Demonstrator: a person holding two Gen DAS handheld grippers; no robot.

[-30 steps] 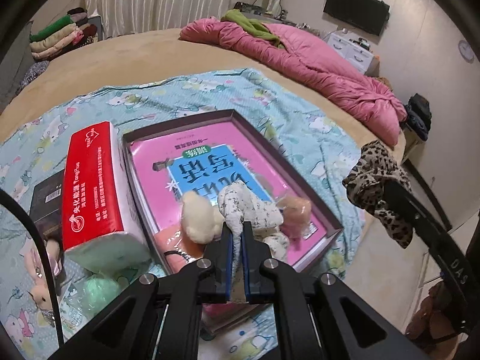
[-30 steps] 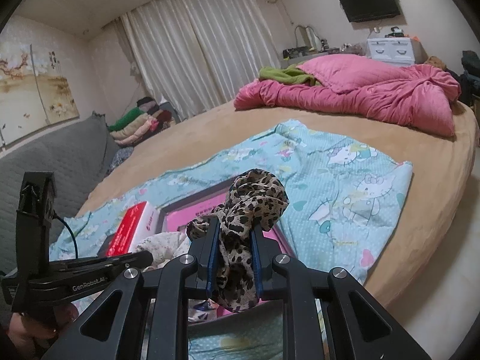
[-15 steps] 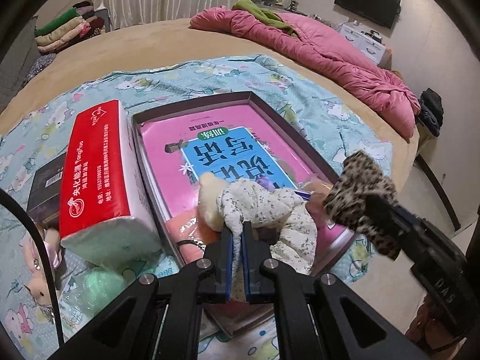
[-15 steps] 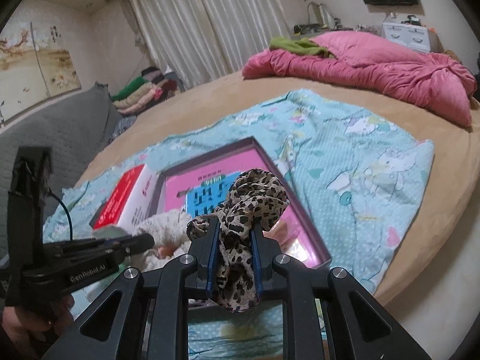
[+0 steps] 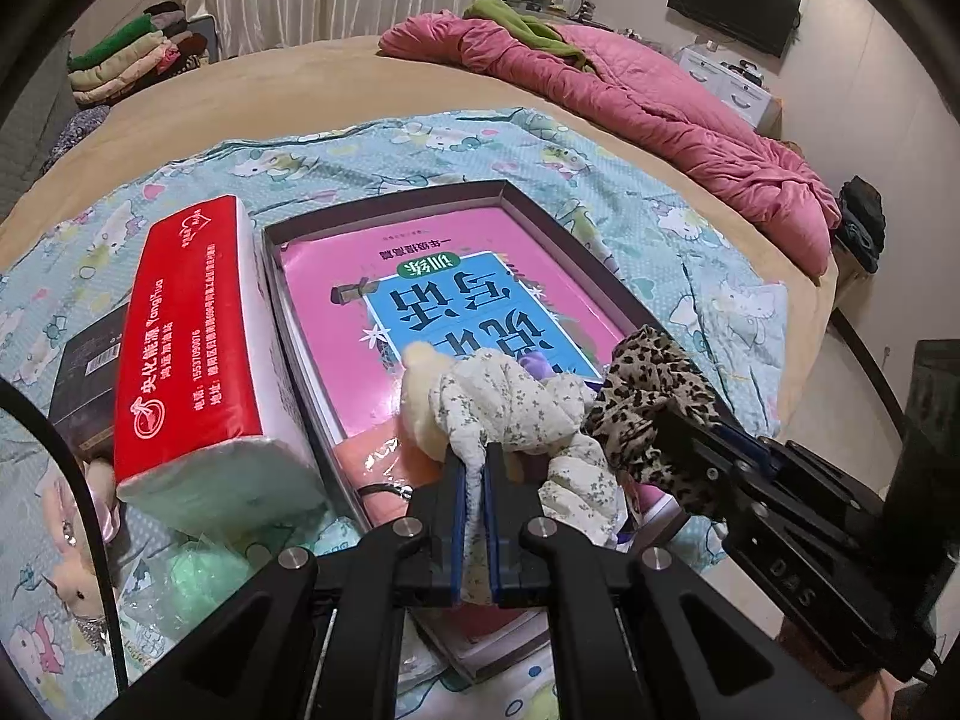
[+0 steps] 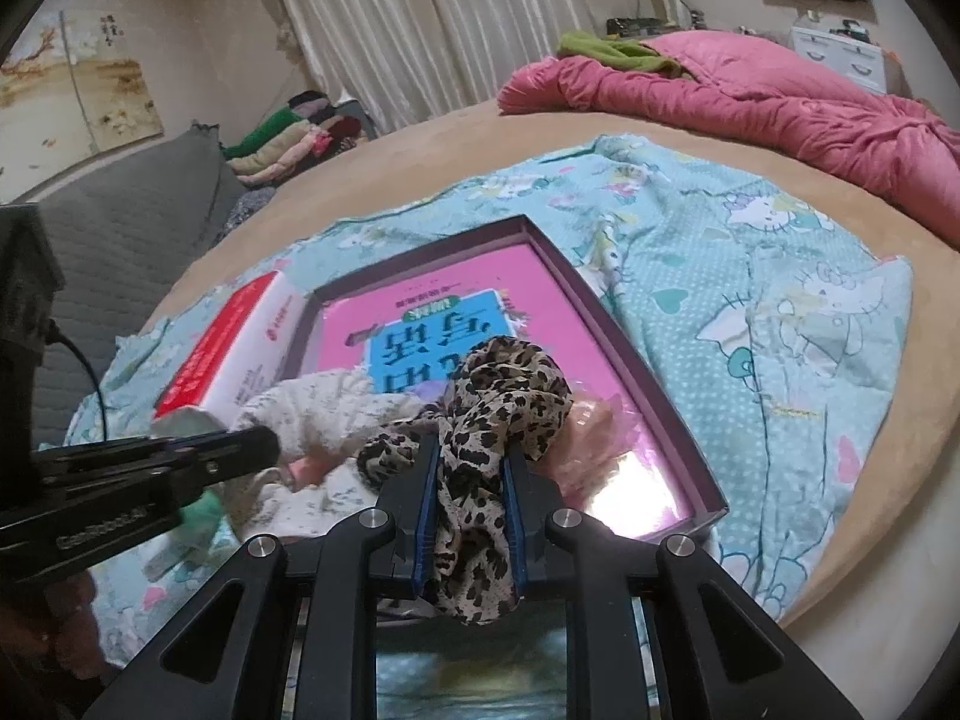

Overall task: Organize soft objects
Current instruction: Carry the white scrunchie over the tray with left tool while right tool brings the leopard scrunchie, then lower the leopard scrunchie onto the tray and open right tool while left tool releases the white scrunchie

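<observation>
A: Change since a second ago: the right gripper (image 6: pixel 468 498), clamped on the leopard scrunchie (image 6: pixel 504 384), has come down from above the bed to the near right corner of the shallow box (image 5: pixel 576 246). The left gripper (image 5: pixel 474 498) has barely moved; its jaws are pinched tight on the floral scrunchie (image 5: pixel 516 402), which hangs over the box's near end.

B: Meaning?

A: Likely both are about to be released. No release yet.

B: Box contents?

A: A pink book (image 5: pixel 456 276) lining the bottom, a cream plush piece (image 5: pixel 420 390), and something peach-coloured at the near end. The tissue pack (image 5: pixel 192 336) lies outside, against the left wall.
</observation>
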